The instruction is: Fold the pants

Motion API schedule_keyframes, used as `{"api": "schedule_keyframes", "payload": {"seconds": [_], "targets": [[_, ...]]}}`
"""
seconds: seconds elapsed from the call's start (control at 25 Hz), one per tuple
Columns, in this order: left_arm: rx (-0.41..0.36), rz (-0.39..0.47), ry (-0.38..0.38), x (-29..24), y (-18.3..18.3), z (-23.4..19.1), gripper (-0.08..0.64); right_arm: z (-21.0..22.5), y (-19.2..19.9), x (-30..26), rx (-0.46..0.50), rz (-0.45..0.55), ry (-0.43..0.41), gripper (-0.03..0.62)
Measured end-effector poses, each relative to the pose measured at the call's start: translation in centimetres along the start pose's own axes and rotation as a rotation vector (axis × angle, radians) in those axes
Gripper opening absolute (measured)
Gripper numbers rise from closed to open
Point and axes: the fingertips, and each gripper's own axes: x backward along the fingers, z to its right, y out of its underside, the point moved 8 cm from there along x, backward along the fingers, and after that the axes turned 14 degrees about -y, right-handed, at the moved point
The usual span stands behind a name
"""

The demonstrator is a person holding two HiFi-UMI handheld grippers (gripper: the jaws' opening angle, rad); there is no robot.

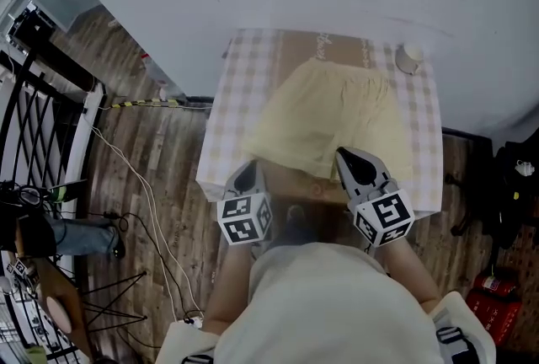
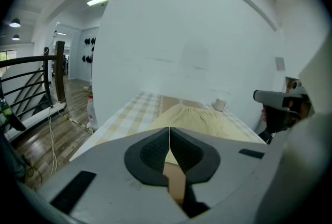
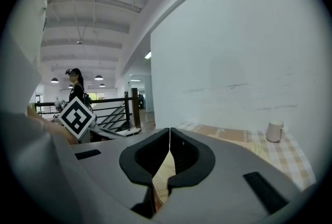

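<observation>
Pale yellow pants [image 1: 333, 120], short-legged, lie flat on a table with a checked cloth [image 1: 236, 101], waistband toward the far wall. My left gripper [image 1: 247, 172] hovers at the table's near edge, just off the left leg hem, shut and empty. The right gripper [image 1: 343, 153] reaches over the right leg's hem, also shut with nothing in it. In the left gripper view the closed tips [image 2: 169, 128] point at the pants [image 2: 199, 120]. The right gripper view shows its closed tips [image 3: 169, 129] above the cloth, which shows below them.
A white cup [image 1: 409, 57] stands at the table's far right corner, against a white wall. A black railing [image 1: 34, 118] and cables on the wooden floor lie to the left. Red canisters [image 1: 484, 291] stand at the lower right.
</observation>
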Motion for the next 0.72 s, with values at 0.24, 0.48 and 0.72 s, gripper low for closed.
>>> {"api": "schedule_keyframes", "payload": {"seconds": [0.24, 0.48, 0.72], "targets": [[-0.001, -0.064, -0.019, -3.6, 0.6, -2.3, 0.006, 1.0, -0.1, -3.1, 0.001, -0.027, 0.001, 0.002], [-0.007, -0.126, -0.034, -6.8, 1.5, -4.3, 0.006, 1.5, -0.4, -5.7, 0.011, -0.041, -0.002, 0.002], [-0.022, -0.173, -0.013, -9.6, 2.4, -5.5, 0.008, 1.8, 0.0, -7.3, 0.01, -0.074, 0.002, 0.002]]}}
